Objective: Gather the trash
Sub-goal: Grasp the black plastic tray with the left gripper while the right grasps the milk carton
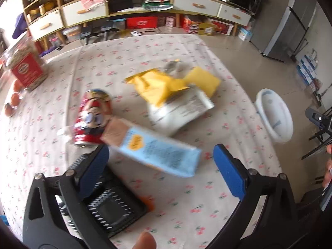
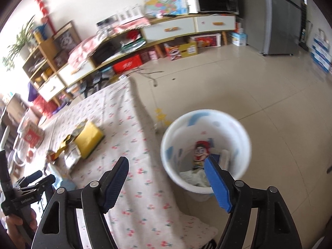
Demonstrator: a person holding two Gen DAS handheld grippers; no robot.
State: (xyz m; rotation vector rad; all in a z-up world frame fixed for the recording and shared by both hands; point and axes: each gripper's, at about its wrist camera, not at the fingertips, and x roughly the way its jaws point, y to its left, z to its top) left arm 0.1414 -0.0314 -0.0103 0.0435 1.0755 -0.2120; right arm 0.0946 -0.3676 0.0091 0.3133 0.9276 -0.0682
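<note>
While left hand-held gripper (image 1: 160, 160) gapes over blue packet (image 1: 153, 151) | right hand-held gripper (image 2: 166, 182) agape, only there bin (image 2: 207, 124) contents show.

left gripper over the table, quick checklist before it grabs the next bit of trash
1. Left gripper jaws open and empty: ok.
2. Blue box lies between the fingers, not yet pinched: ok.
3. Box free to lift: not ok, one end rests on the red packet.
4. Bin has room, only some trash at the bottom: ok.
5. Right gripper open and empty, by the bin, away from the box: ok.
6. Picture sharp enough to judge the fingers' height above the cloth: cannot tell, it is blurred.
</note>
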